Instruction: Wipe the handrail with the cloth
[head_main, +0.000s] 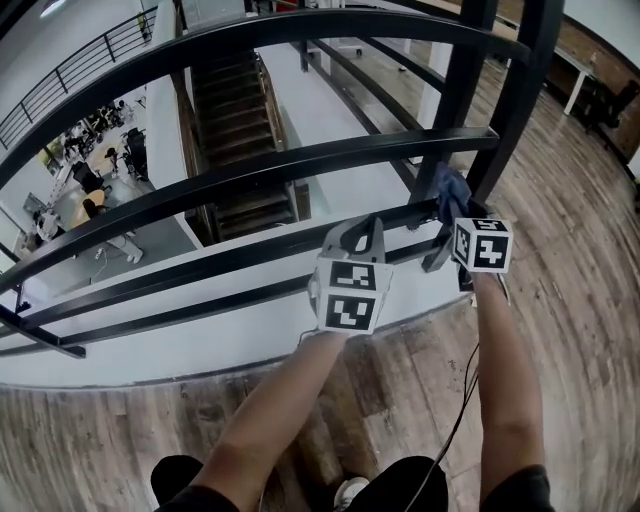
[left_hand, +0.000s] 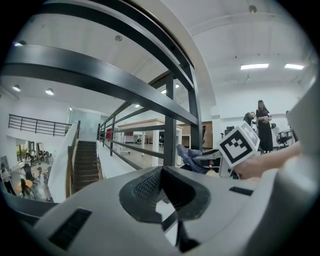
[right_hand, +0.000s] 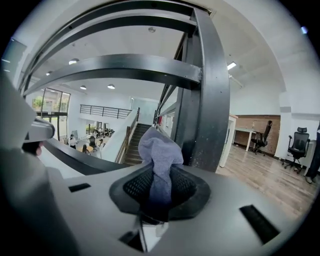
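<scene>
Handrail (head_main: 300, 165) running L-R just ahead; I'm holding cloth (right_hand: 160, 150) clamped in R gripper (head_main: 443, 225), nearer bar; L gripper (head_main: 357, 232) closed, empty.

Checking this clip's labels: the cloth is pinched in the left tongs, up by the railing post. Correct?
The side is wrong: the cloth is pinched in the right tongs, up by the railing post; the right gripper view shows it.

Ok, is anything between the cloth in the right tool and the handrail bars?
Nothing visible. The cloth, clamped in the right tool, sticks out into open air close beside the post and the lower rail; no other object lies between them.
</scene>
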